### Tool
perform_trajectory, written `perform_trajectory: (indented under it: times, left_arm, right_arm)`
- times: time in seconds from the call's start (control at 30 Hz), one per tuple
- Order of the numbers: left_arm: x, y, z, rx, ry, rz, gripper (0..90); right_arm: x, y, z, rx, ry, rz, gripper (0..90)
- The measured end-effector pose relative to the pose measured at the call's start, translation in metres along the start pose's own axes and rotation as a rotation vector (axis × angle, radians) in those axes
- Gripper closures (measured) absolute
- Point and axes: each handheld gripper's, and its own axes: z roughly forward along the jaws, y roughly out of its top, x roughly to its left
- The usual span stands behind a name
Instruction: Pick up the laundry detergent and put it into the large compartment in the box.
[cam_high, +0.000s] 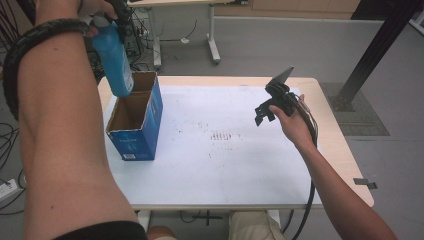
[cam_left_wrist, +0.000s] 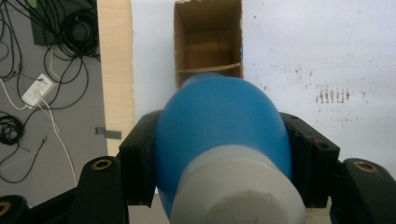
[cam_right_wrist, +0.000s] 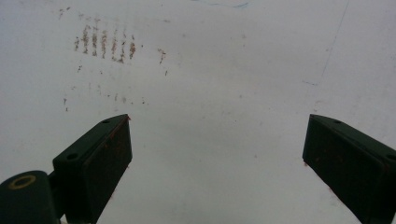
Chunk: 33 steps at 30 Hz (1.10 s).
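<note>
Table (cam_high: 330, 145): your work surface, light wood edge, covered by a white sheet (cam_high: 240, 165) marked with rusty brown smudges (cam_high: 222, 136). The smudges lie on the sheet ahead of your right gripper's (cam_right_wrist: 217, 154) fingers, toward the upper left in the right gripper view. One item stands on the sheet: an open blue cardboard box (cam_high: 135, 135), directly below your left gripper's fingers.

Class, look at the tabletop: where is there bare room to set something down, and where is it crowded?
Free: the white mat between the blue box and the right gripper. Crowded: the left end, where the blue bottle hangs over the box.
</note>
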Motion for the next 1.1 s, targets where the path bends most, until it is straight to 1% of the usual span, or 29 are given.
perform_trajectory:
  times: [0.17, 0.27, 0.57, 0.77, 0.93, 1.07, 1.1]
  left_arm:
    - [0.002, 0.000, 0.007, 0.007, 0.003, -0.002, 37.4]
    - [0.005, 0.000, 0.012, 0.009, -0.002, -0.004, 37.4]
    - [0.010, -0.002, 0.030, 0.021, -0.014, -0.009, 37.4]
    - [0.010, -0.003, 0.038, 0.026, 0.002, 0.003, 37.4]
    - [0.014, -0.006, 0.047, 0.029, -0.010, -0.002, 37.4]
    - [0.015, -0.008, 0.055, 0.034, -0.014, 0.001, 37.4]
    - [0.015, -0.009, 0.058, 0.035, -0.015, 0.003, 37.4]
  right_arm:
    - [-0.001, 0.000, 0.002, 0.001, 0.003, 0.004, 7.9]
    - [-0.001, 0.000, 0.003, 0.005, 0.005, 0.006, 7.9]
    - [0.002, 0.000, 0.004, 0.006, 0.003, -0.007, 7.9]
    - [0.003, -0.001, 0.005, 0.008, -0.002, 0.000, 7.9]
    - [0.006, -0.001, 0.006, 0.010, -0.002, -0.006, 7.9]
    - [0.008, -0.001, 0.007, 0.010, -0.001, -0.003, 7.9]
    - [0.007, -0.002, 0.007, 0.009, 0.001, -0.010, 7.9]
